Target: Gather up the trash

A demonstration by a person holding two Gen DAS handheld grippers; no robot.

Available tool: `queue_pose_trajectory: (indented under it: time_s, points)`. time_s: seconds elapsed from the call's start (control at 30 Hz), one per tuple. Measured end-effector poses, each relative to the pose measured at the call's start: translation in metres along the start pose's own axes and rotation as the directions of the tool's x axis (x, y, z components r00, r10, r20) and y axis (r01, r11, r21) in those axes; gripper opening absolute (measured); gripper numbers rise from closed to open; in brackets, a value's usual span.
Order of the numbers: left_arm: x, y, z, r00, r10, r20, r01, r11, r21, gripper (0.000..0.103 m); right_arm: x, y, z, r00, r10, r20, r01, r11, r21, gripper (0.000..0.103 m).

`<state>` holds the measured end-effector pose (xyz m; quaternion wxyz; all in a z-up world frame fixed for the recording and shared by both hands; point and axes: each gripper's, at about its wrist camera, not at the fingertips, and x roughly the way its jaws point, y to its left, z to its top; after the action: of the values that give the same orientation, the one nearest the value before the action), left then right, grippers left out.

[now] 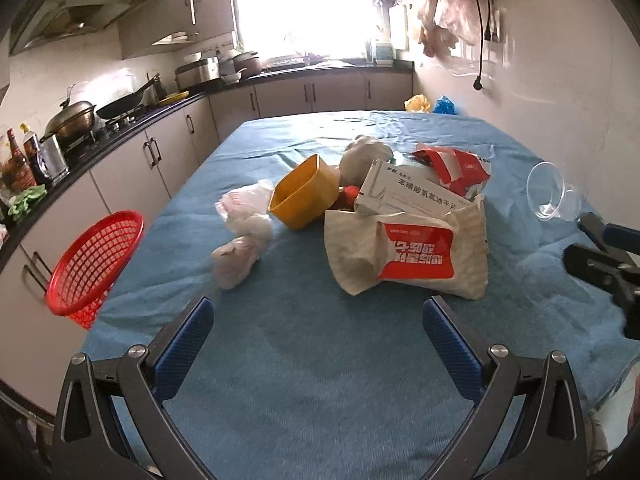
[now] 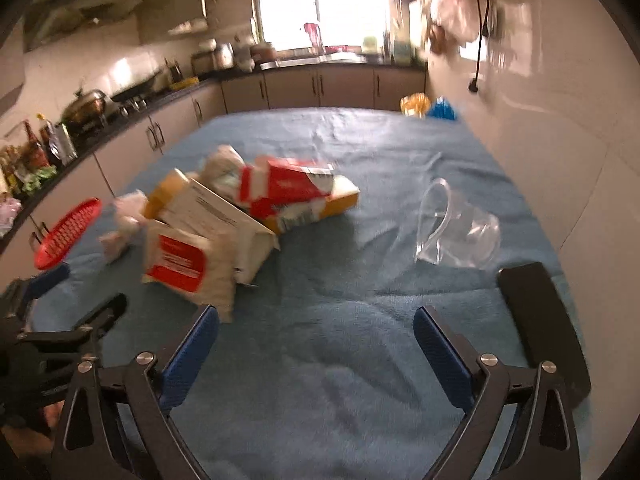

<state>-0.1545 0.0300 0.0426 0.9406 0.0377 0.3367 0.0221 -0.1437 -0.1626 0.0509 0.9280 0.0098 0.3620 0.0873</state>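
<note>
A heap of trash is seen at the middle of the tabletop (image 1: 304, 360), which is covered by a blue, nappy cloth. Nearest in the heap lies a crinkled white wrapper (image 1: 412, 252) with a red panel, its long axis running across the table. Behind it a flat white cardboard box (image 1: 408, 196) is propped at a tilt, and a torn red and white packet (image 1: 460, 168) lies beyond. A yellow plastic tub (image 1: 304, 192) is tipped on its side, its rounded mouth turned toward the left edge. Just beside it, crumpled white tissue wads (image 1: 244, 232) are scattered. Well apart, near the right edge, a clear plastic cup (image 2: 460, 232) lies on its side. A red mesh basket (image 1: 96, 260) is tilted at the left edge.

The left gripper (image 1: 318, 328) is held above the bare cloth with its blue-padded fingers spread wide, nothing between them. The right gripper (image 2: 316, 336) is likewise spread and holds nothing.
</note>
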Motion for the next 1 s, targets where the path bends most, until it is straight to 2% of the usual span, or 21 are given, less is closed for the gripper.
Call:
queue_pose_trajectory:
  time_s: [0.13,0.4,0.7,1.0]
  points:
    - [-0.008,-0.002,-0.001,1.000,0.016,0.015,-0.016,1.000,-0.004,0.103,-0.029,0.008,-0.010,0.997,0.010,0.075,-0.009,1.000,-0.014,0.099]
    - [-0.017,-0.011,-0.007,0.999,0.036,0.037,-0.037,0.999,0.013,0.103,-0.043,0.013,-0.023,0.997,0.038,0.064,-0.037,0.999,-0.007,0.099]
    - [-0.011,-0.015,-0.009,0.999,0.048,0.023,-0.049,0.998,0.034,0.103,-0.036,0.000,-0.021,0.996,0.071,0.050,-0.074,0.996,0.059,0.099]
    - [-0.008,-0.014,-0.011,0.998,0.065,0.013,-0.065,0.997,0.035,0.103,-0.032,0.005,-0.019,0.997,0.069,0.026,-0.070,0.996,0.048,0.099]
